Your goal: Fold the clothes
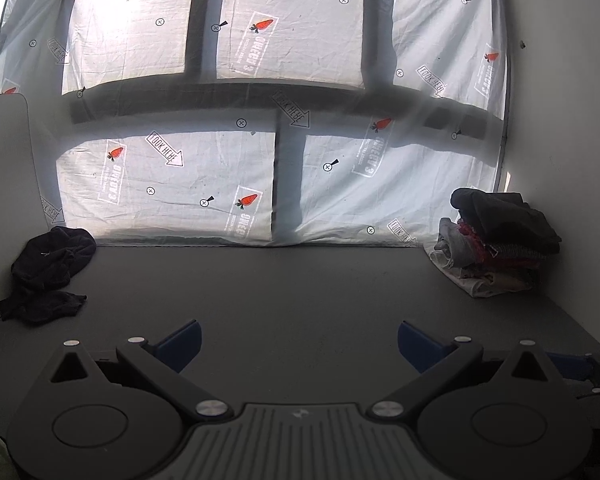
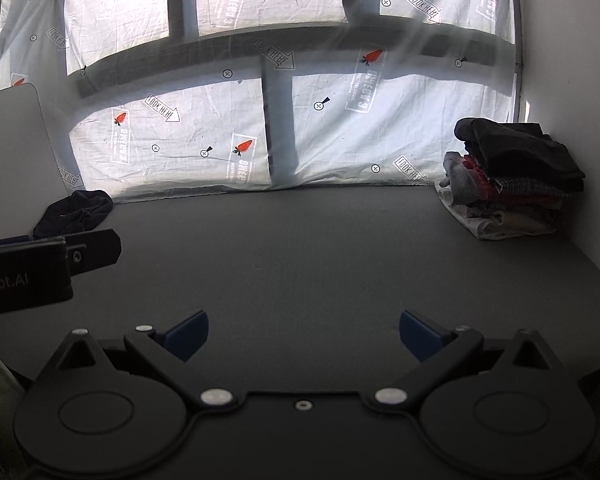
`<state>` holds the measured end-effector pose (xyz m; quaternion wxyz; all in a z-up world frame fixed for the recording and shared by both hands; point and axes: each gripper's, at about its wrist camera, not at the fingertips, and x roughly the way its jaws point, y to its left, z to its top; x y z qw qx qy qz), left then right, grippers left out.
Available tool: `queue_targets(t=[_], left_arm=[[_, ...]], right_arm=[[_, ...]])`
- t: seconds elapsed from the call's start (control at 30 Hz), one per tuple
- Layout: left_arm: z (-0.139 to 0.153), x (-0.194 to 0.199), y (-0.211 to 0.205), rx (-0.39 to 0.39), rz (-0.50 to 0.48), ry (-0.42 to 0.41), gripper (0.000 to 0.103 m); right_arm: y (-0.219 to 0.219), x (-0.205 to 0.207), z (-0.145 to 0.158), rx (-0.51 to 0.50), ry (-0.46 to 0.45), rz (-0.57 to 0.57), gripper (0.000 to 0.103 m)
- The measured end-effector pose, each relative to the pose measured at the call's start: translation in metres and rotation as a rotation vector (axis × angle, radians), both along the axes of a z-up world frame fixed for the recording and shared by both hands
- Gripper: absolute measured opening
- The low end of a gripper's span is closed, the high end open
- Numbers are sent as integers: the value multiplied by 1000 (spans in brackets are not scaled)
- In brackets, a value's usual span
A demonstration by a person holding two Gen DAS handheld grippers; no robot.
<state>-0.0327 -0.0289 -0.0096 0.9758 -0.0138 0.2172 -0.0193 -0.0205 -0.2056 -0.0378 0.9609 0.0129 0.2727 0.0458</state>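
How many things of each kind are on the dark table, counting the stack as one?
Crumpled black garment: 1
Stack of folded clothes: 1
Hand-held grippers, fingers open: 2 (left, right)
Total: 4

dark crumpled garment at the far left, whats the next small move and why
Probably reach the left claw toward the dark crumpled garment. It is the only unfolded piece, the folded stack sits far right, and both claws are open and empty.
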Motion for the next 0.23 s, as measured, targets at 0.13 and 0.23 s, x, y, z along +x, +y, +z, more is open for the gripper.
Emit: queue_targets(t=[0.13, 0.23], left_arm=[[-2, -5, 3, -5, 5, 2, 103], [-1, -6, 4, -9, 10, 1, 103]], right_arm=[[2, -5, -1, -1, 1, 0, 103], [2, -6, 1, -8, -5, 1, 103]])
